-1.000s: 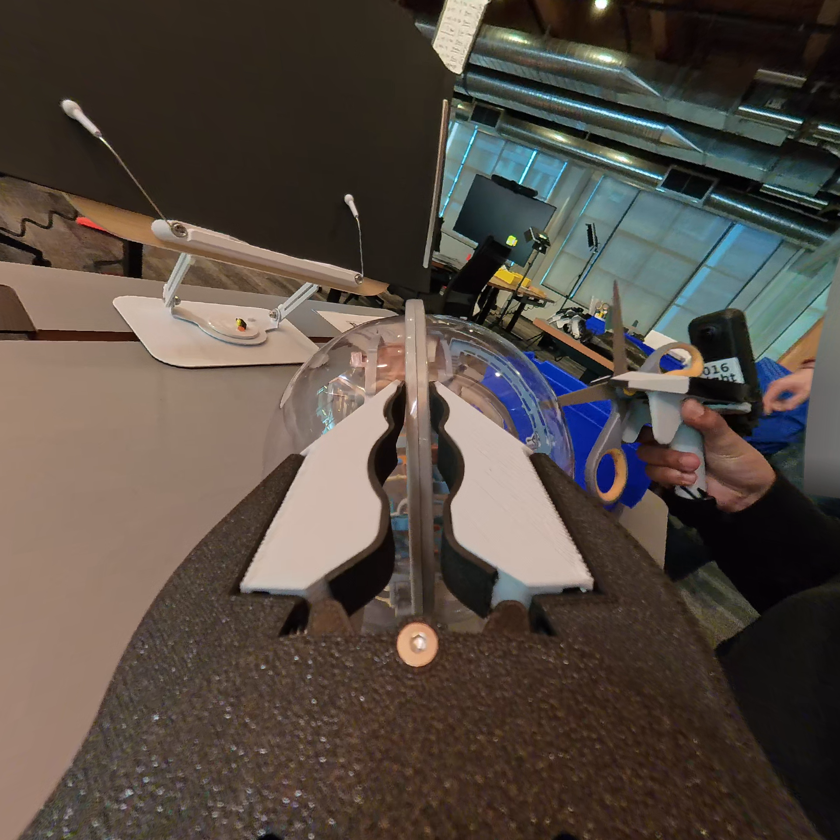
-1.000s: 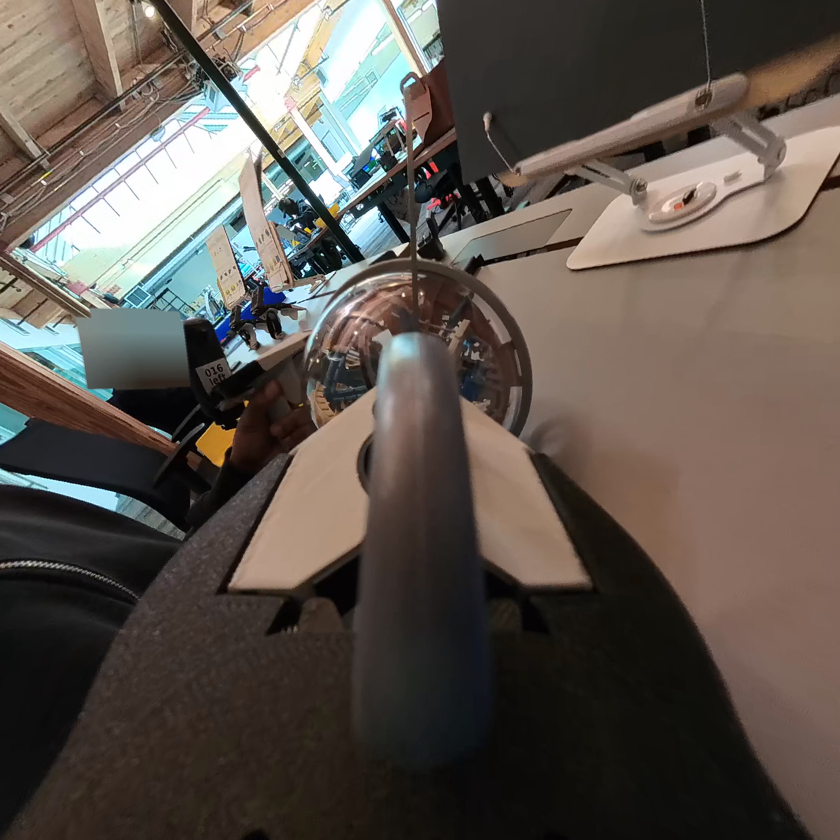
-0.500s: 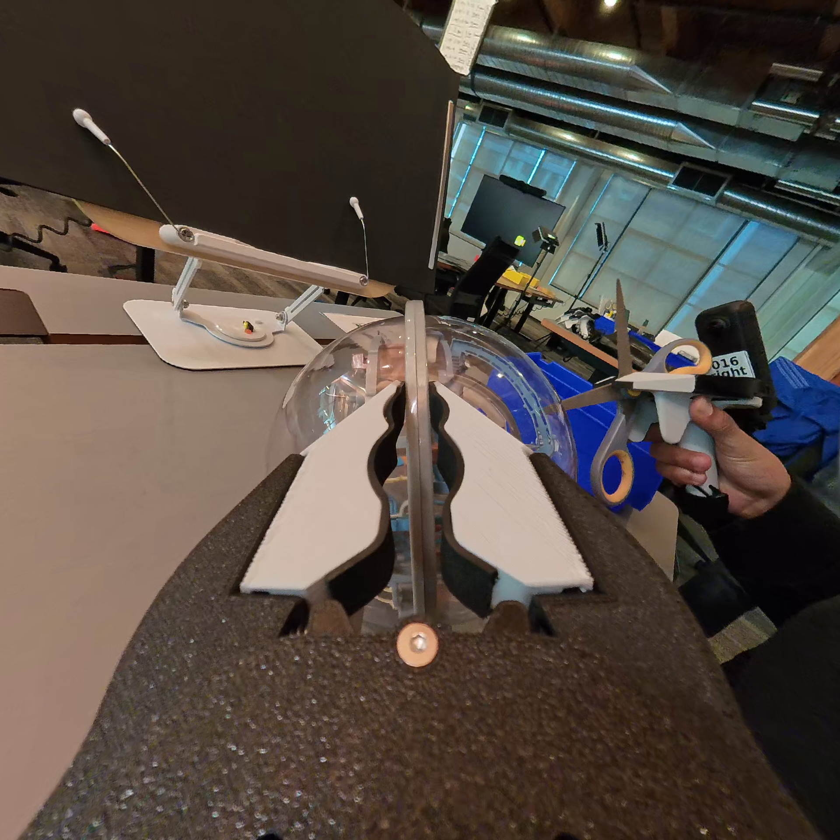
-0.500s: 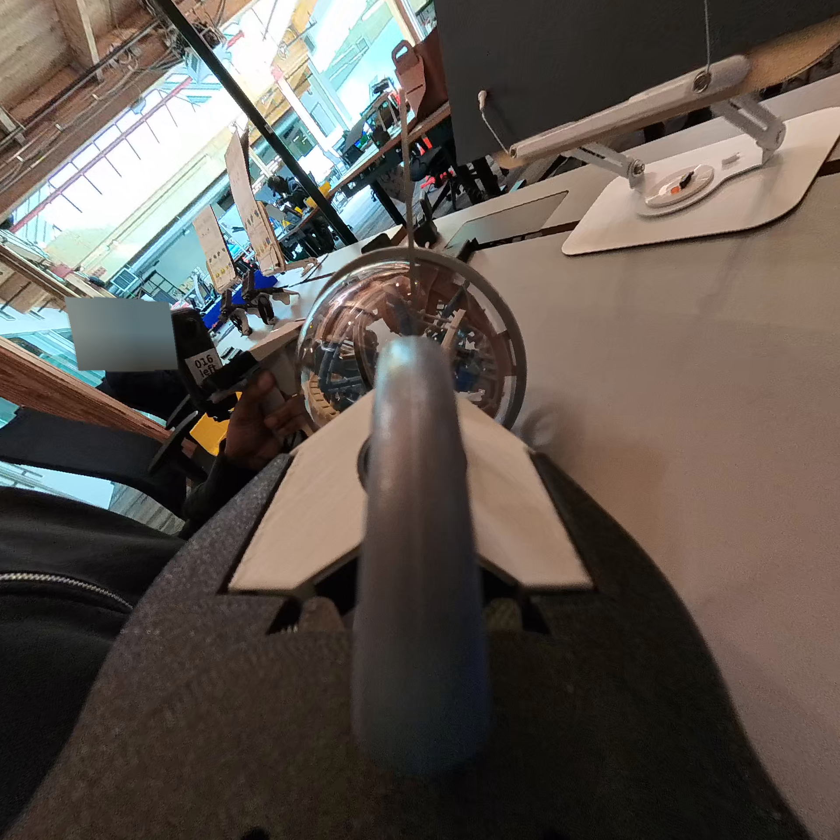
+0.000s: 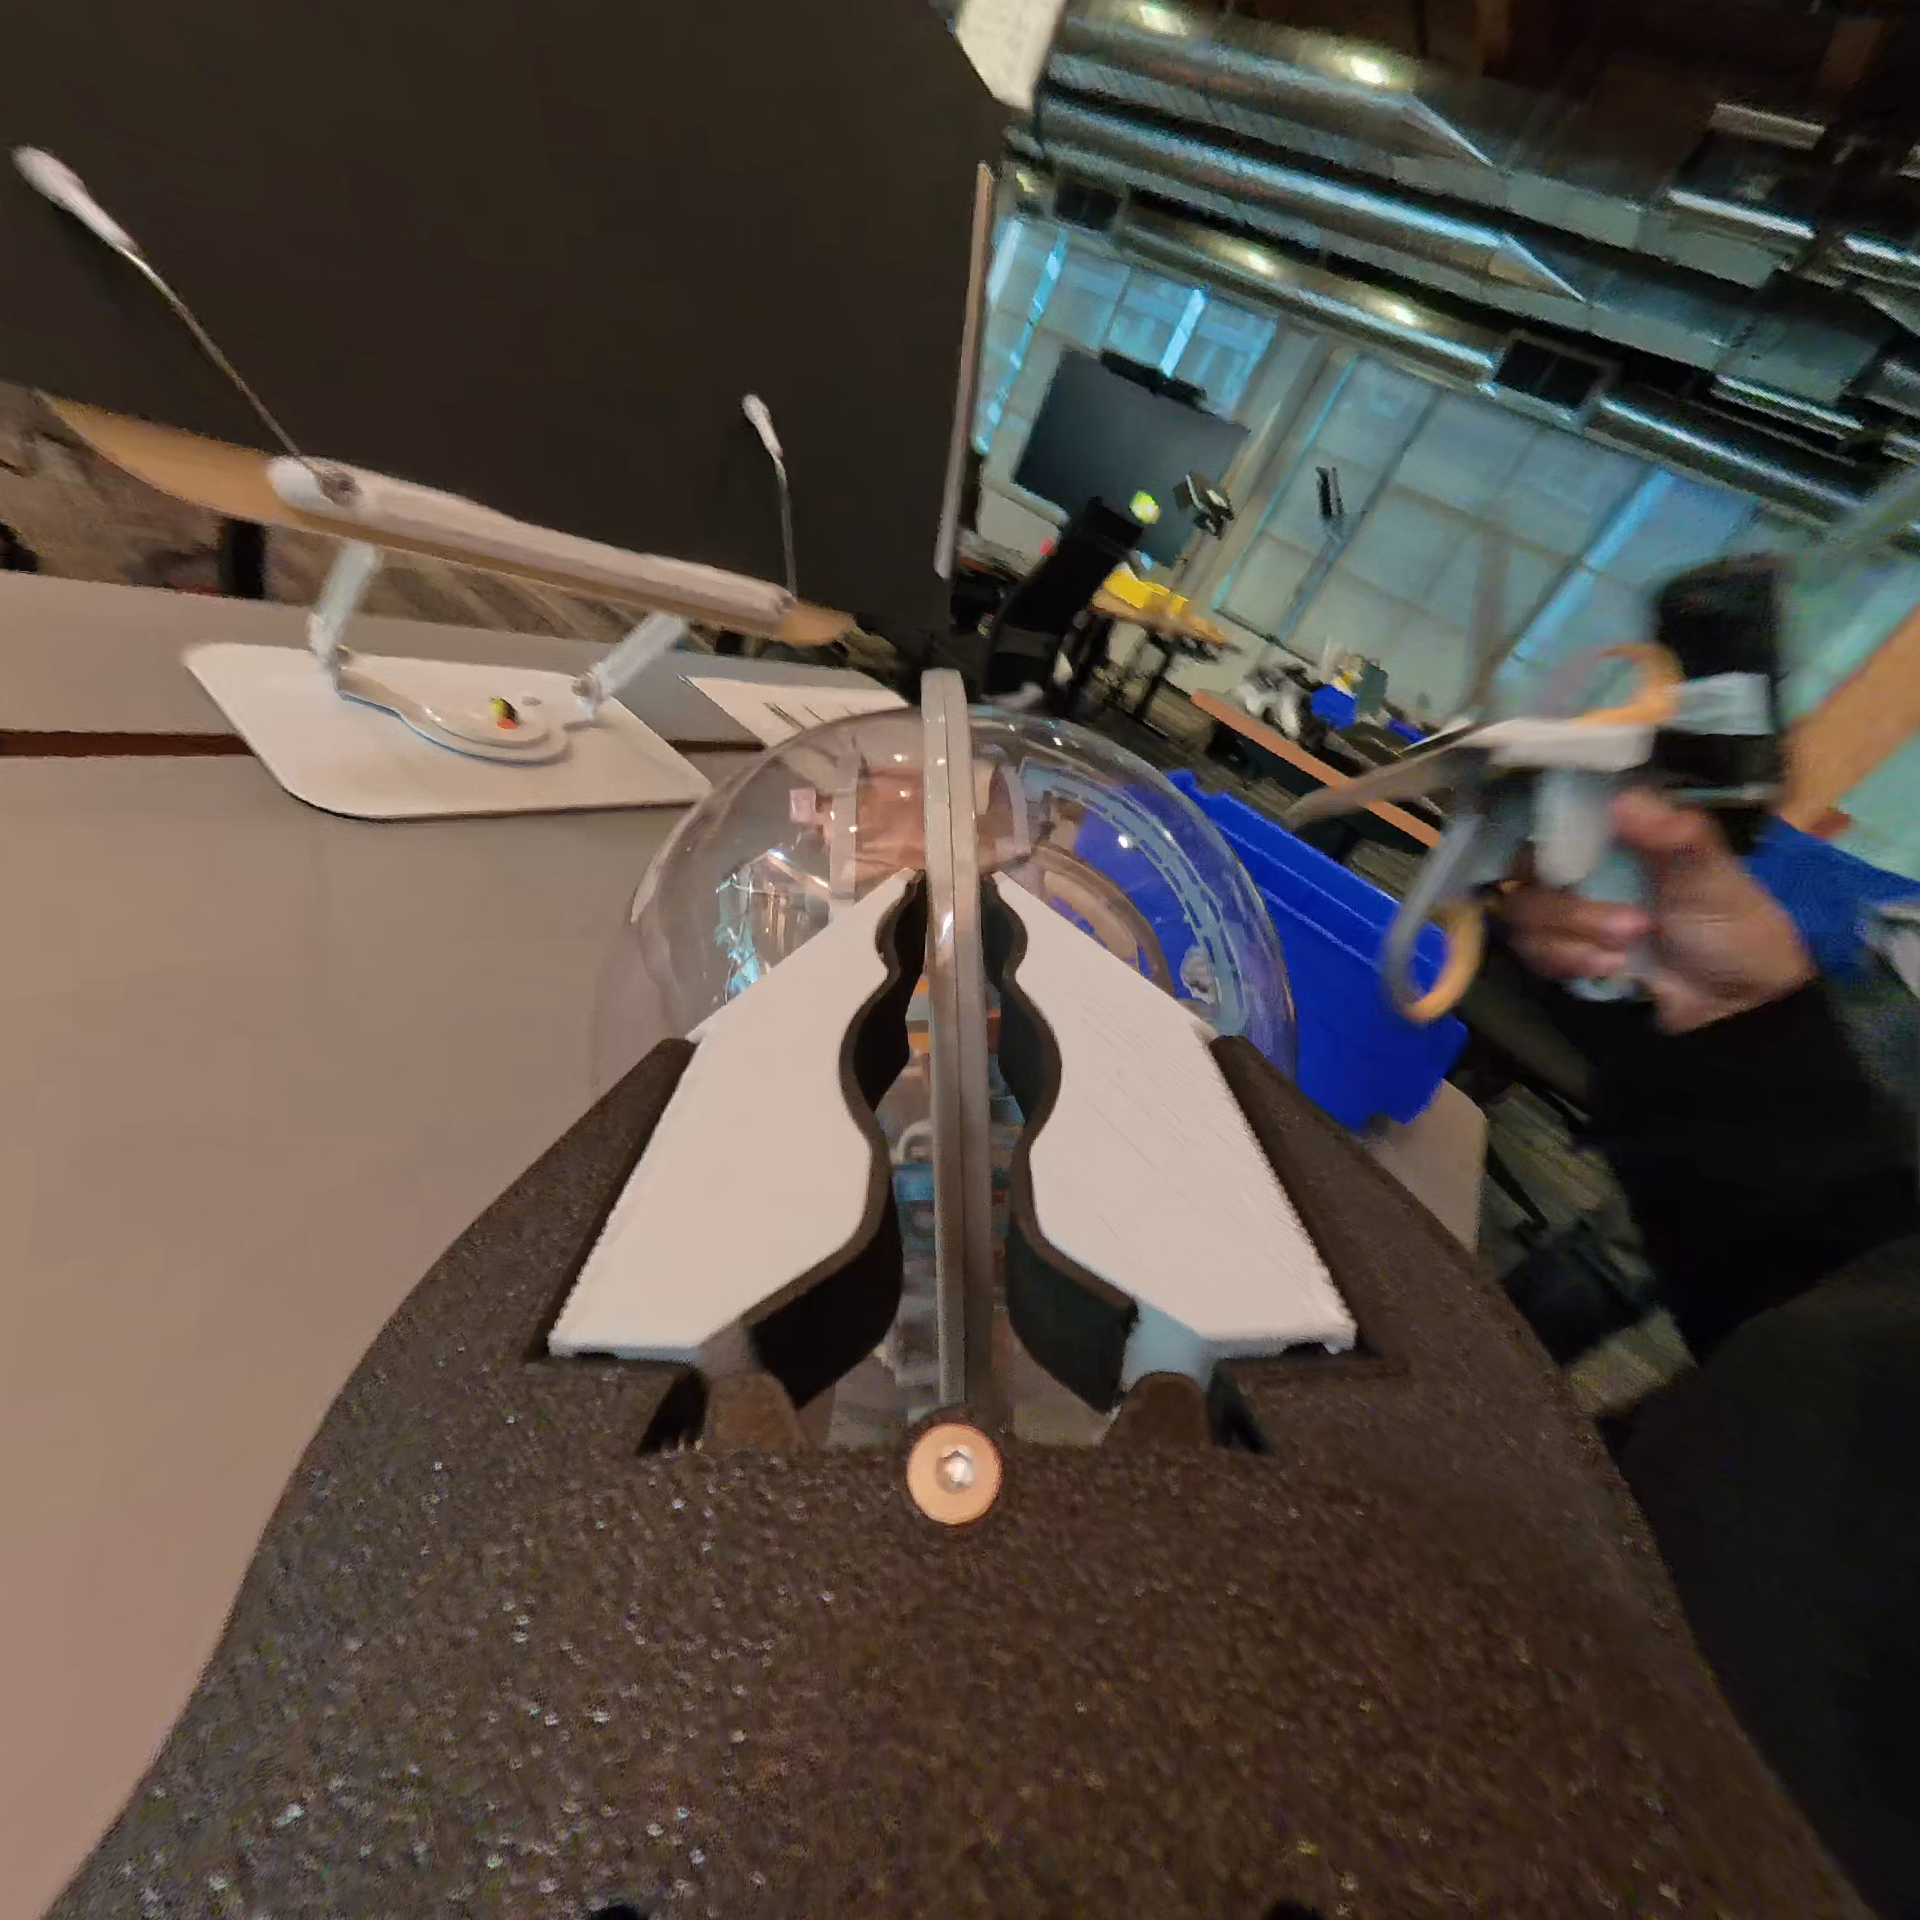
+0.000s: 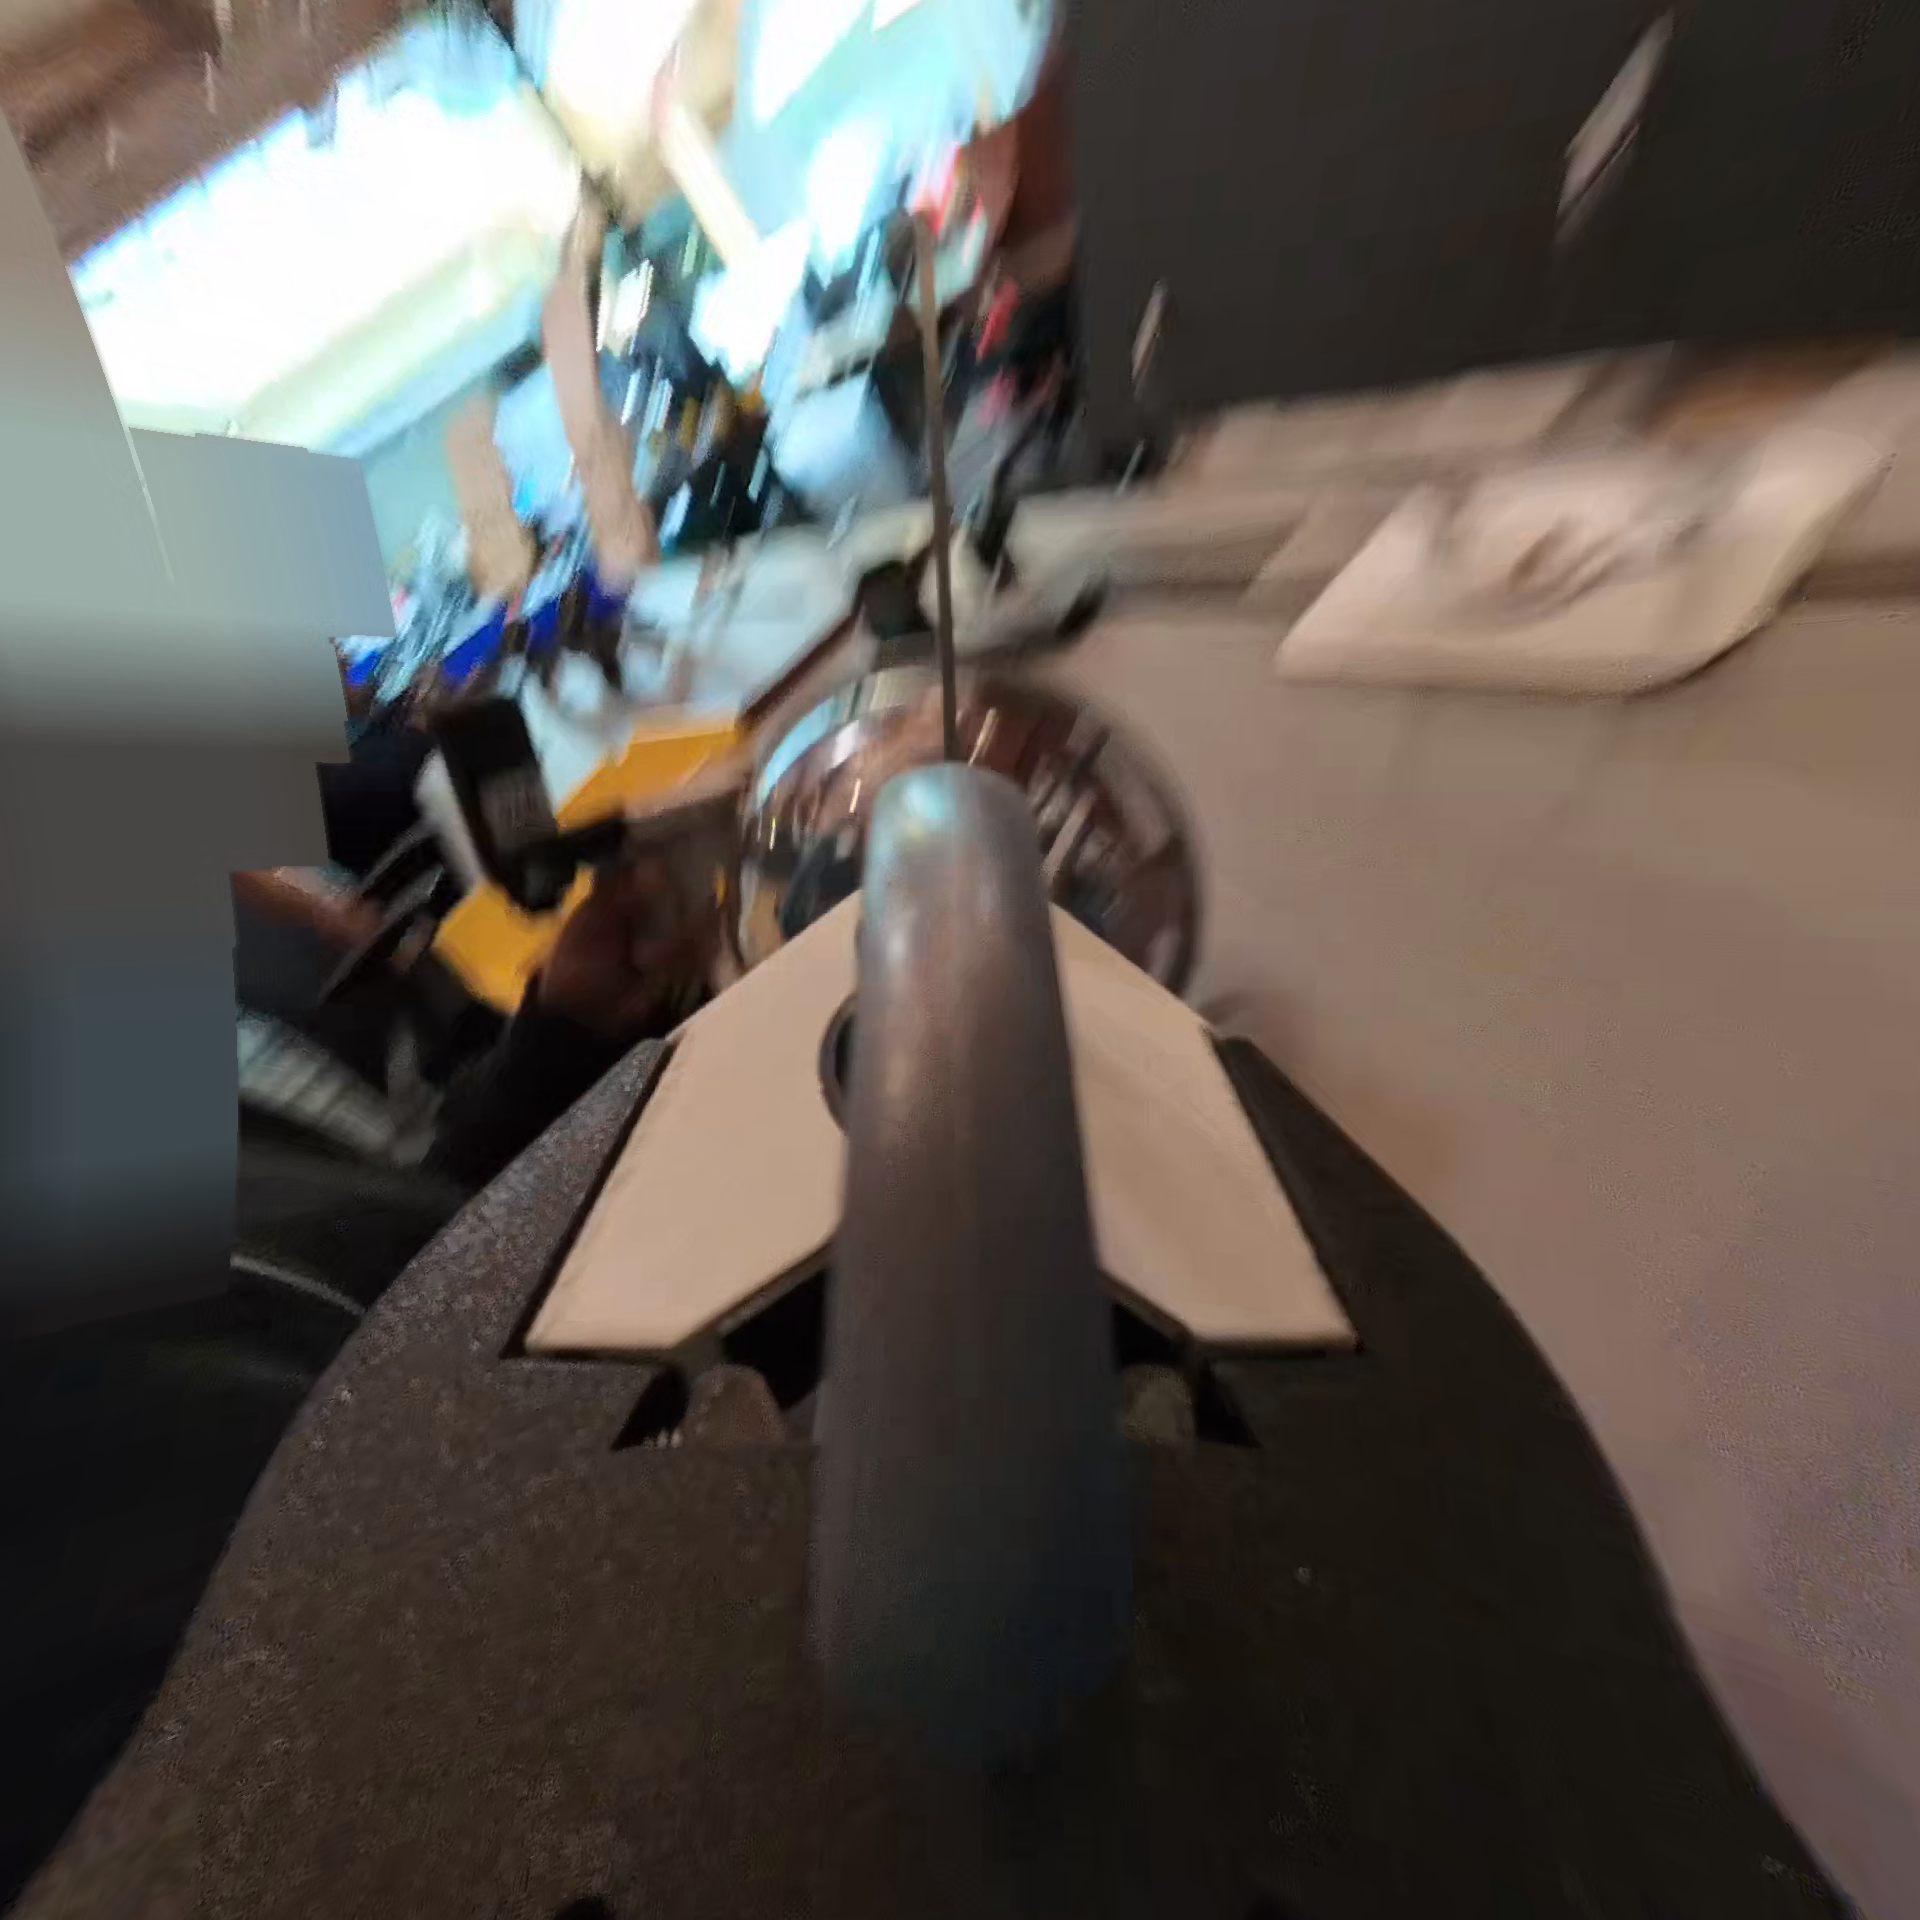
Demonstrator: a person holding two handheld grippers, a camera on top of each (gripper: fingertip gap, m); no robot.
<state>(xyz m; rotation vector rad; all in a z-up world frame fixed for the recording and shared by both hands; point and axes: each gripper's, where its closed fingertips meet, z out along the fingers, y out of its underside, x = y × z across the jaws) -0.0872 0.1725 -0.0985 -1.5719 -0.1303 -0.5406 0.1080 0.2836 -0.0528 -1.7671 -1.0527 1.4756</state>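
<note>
My left gripper [image 5: 951,883] is shut on the thin rim [image 5: 948,769] of a clear plastic sphere [image 5: 1143,862] with a maze-like structure inside, held just above the grey table [image 5: 260,1039]. My right gripper [image 6: 956,904] is shut on a pair of scissors, its grey handle [image 6: 961,1195] running between the fingers and the thin blade pointing up and away. In the left wrist view the right gripper [image 5: 1558,748] and scissors [image 5: 1439,935] are blurred, to the right of the sphere and apart from it. In the right wrist view the sphere [image 6: 1112,790] is blurred, just beyond the scissors.
A white stand [image 5: 447,738] with a wooden slat and two thin white-tipped rods sits on the table at the back. A black partition [image 5: 520,260] rises behind it. A blue bin [image 5: 1340,935] lies beyond the sphere, off the table's right edge.
My right gripper with the scissors has swung quickly, blurring its view; in the left wrist view it has risen a little. My left gripper still holds the sphere in the same grip.
</note>
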